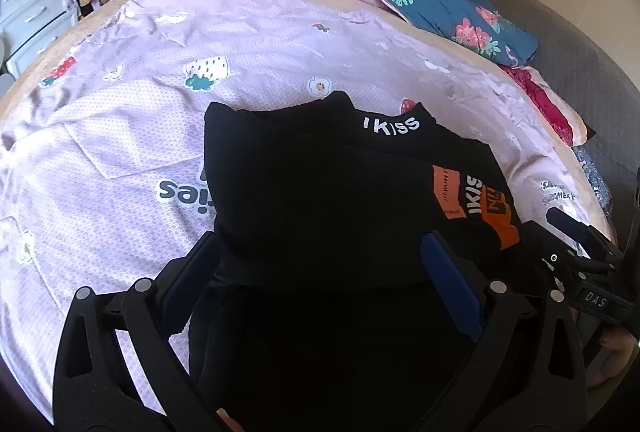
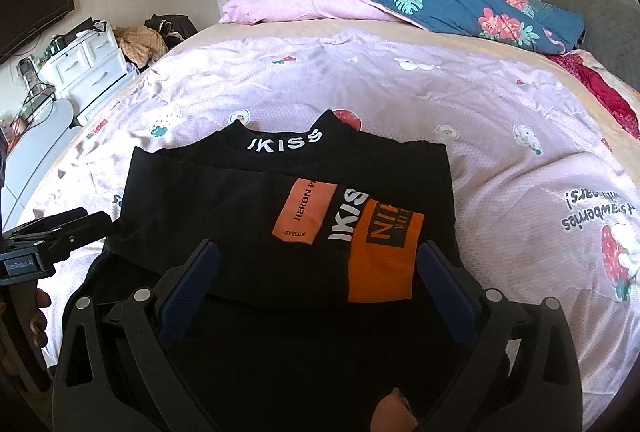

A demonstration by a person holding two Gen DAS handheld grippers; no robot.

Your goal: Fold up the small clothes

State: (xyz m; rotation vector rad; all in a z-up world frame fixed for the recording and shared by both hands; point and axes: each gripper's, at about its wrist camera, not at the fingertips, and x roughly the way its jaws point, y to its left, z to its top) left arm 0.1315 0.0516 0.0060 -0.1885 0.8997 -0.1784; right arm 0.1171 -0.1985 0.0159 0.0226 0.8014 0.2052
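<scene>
A small black top (image 1: pixel 320 184) with "IKISS" on its collar and orange patches lies partly folded on the lilac strawberry-print bed sheet (image 1: pixel 120 120). It also shows in the right wrist view (image 2: pixel 248 208). My left gripper (image 1: pixel 320 244) is open, its blue-padded fingers (image 1: pixel 452 276) straddling the top's near left part. My right gripper (image 2: pixel 318 256) is open, its fingers (image 2: pixel 444 284) either side of the near edge by the orange patch (image 2: pixel 380 260). The garment's near part under both grippers is in dark shadow.
A rolled pink and teal flamingo duvet (image 2: pixel 400 0) lies across the far side of the bed. A grey headboard (image 2: pixel 580 0) stands at right, with a red cloth (image 1: pixel 544 100) below it. White drawers (image 2: pixel 88 68) and piled clothes (image 2: pixel 140 40) stand left of the bed.
</scene>
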